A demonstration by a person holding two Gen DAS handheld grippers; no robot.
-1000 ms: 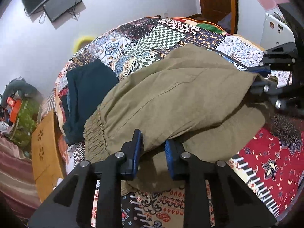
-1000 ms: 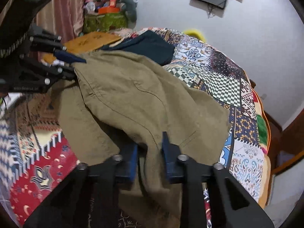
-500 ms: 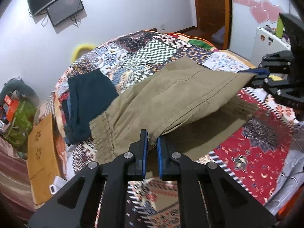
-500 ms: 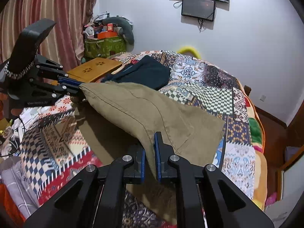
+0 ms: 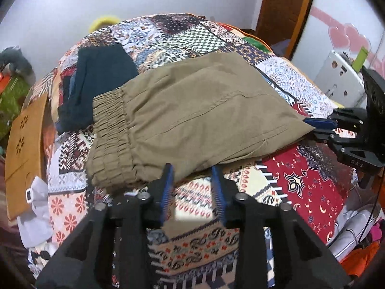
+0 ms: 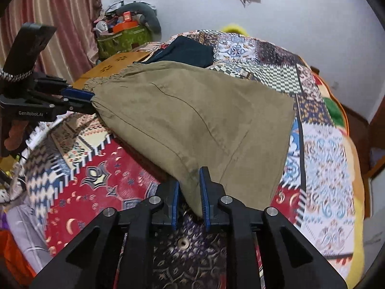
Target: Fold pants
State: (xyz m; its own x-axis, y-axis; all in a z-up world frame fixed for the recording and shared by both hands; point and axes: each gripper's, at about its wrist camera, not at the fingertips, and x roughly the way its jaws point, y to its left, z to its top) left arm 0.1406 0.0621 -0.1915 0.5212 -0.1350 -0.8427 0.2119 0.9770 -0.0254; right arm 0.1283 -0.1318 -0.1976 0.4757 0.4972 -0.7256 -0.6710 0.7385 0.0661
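Left wrist view: olive pants (image 5: 192, 120) folded over on themselves, lying across the middle of the patchwork quilt (image 5: 312, 187) on the bed, gathered elastic waistband (image 5: 110, 139) toward the left edge, folded flap reaching toward the right edge. Left gripper (image 5: 192, 190) just at the near hem, jaws spread apart, quilt pattern showing between the blue pads, no cloth inside. Right gripper (image 5: 322, 125) at the far right corner of the flap, blue tips meeting the cloth point; grip not readable from this side. Dark teal garment (image 5: 96, 82) folded beyond the waistband, touching or just overlapped by it. Wooden lap tray (image 5: 24, 144) at the left edge of the bed. Right wrist view: same pants (image 6: 192, 115) spread from the near edge toward the far left, top layer smooth, lower layer peeking out along the near side. Right gripper (image 6: 189, 192) with jaws partly parted, a fold of olive cloth sitting between the pads; pinch looks loose, hold uncertain. Left gripper (image 6: 89, 98) at the waistband-side corner, tips against the cloth edge. Dark teal garment (image 6: 190, 50) beyond. Judgement on progress: one fold laid down, flap resting on the lower layer, corners roughly matched; likely left are release of the right corner, smoothing, and perhaps one more fold to a compact packet.
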